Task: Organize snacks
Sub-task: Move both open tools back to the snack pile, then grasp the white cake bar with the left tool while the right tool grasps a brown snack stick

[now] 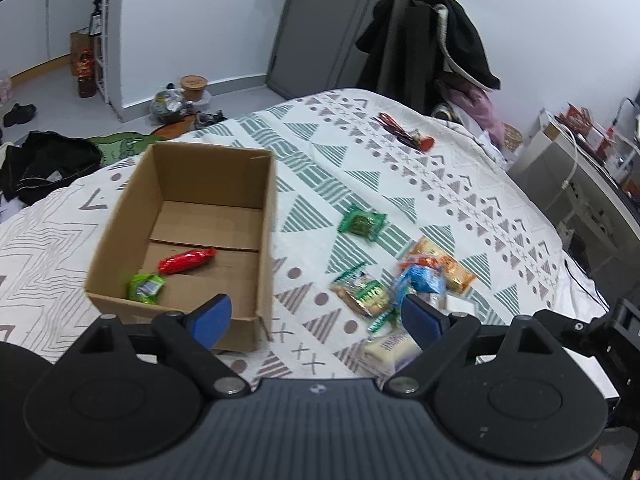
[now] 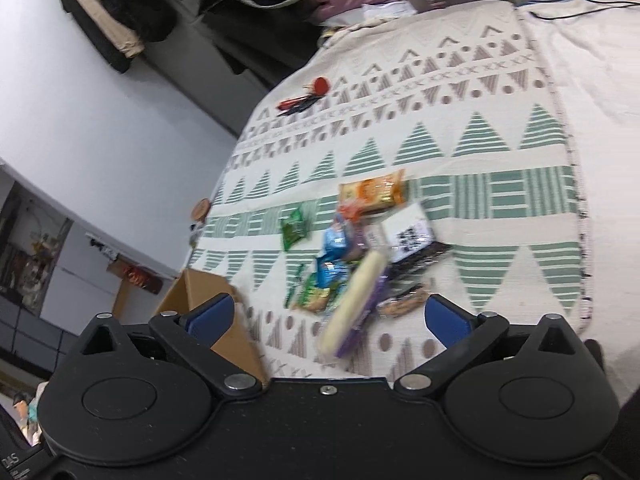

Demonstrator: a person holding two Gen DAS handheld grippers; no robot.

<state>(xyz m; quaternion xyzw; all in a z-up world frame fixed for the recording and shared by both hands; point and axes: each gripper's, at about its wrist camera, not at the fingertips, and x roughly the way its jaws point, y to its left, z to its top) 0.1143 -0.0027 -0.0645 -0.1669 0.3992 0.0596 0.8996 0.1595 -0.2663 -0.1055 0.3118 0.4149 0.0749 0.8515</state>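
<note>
Though motion blurs the snack pile [image 2: 356, 256] on the bedspread [image 2: 500, 208], we see both grippers, left [image 1: 316, 320] and right [image 2: 328, 320], spread wide and empty; the cardboard box [image 1: 120, 240], its near wall partly hidden, holds two packets.

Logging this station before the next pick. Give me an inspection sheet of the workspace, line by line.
Surface: patterned bedspread, white with green and grey triangles.
Job's things: open cardboard box holds a red candy and a light green packet; loose snack pile lies to its right, with a dark green packet apart from it.
Clutter: red-and-black item at the far side of the bed.
Grippers: left gripper and right gripper both have jaws open, holding nothing.
Cables: white cable at the shelf; black cable on the bed.
Surroundings: dark jacket hanging; clothes and containers on the floor.
</note>
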